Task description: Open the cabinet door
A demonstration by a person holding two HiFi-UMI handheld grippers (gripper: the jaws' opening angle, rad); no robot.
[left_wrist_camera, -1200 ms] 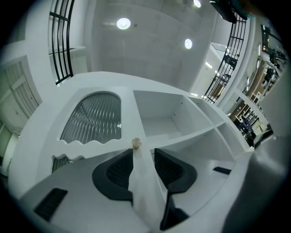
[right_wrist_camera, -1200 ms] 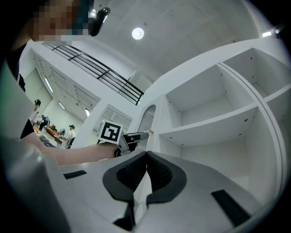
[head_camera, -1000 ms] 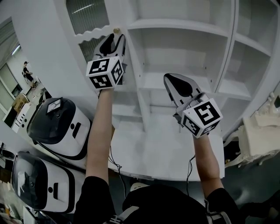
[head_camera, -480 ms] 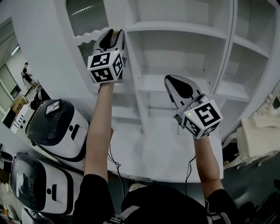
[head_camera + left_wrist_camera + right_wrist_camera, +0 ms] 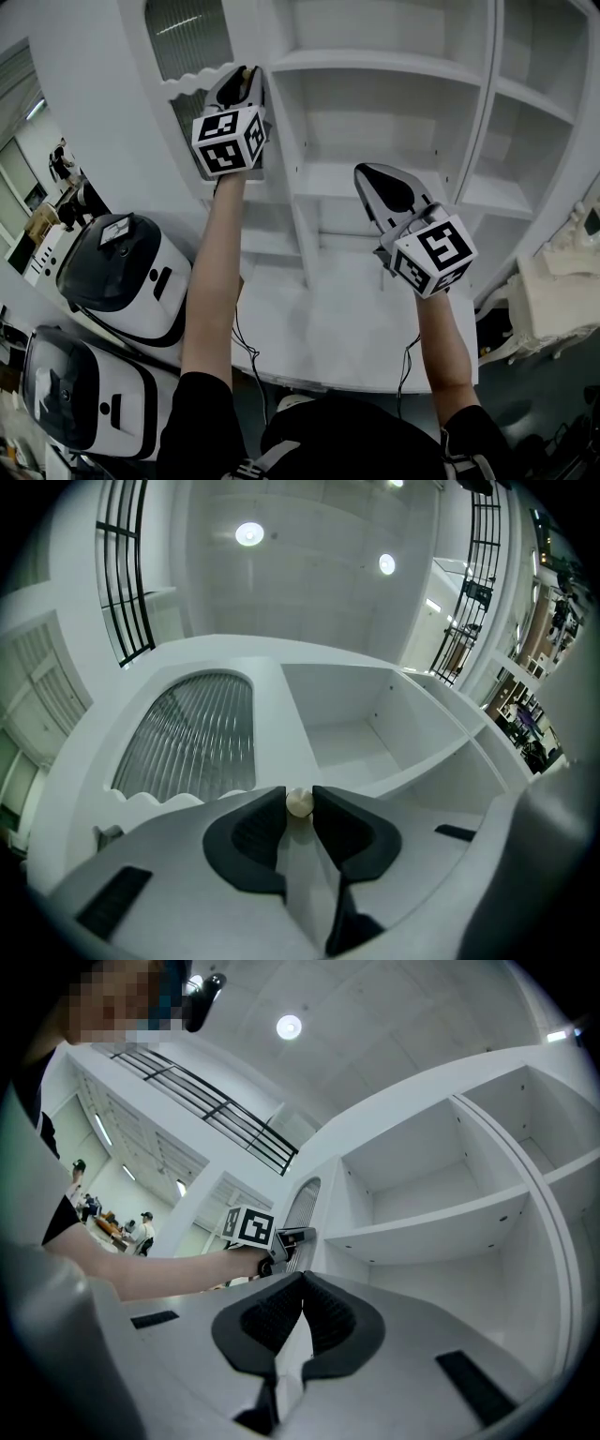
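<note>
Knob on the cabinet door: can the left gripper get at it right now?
Yes, it seems so. The knob sits between the jaws of the left gripper, which have just been closing and look to touch it on both sides; nothing blocks it.

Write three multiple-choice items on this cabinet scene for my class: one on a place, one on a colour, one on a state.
1. Where is the round knob? A on the table; B between the left gripper's jaws; C on the floor.
2. What colour is the cabinet? A white; B brown; C black.
3. How do the right gripper's jaws stand? A wide apart; B on a cup; C together, empty.
Answers: 1 B, the left gripper view shows its jaws, which have just been closing, pressing the knob. 2 A, its frame is white throughout. 3 C, its own view shows the tips meeting, nothing between.
</note>
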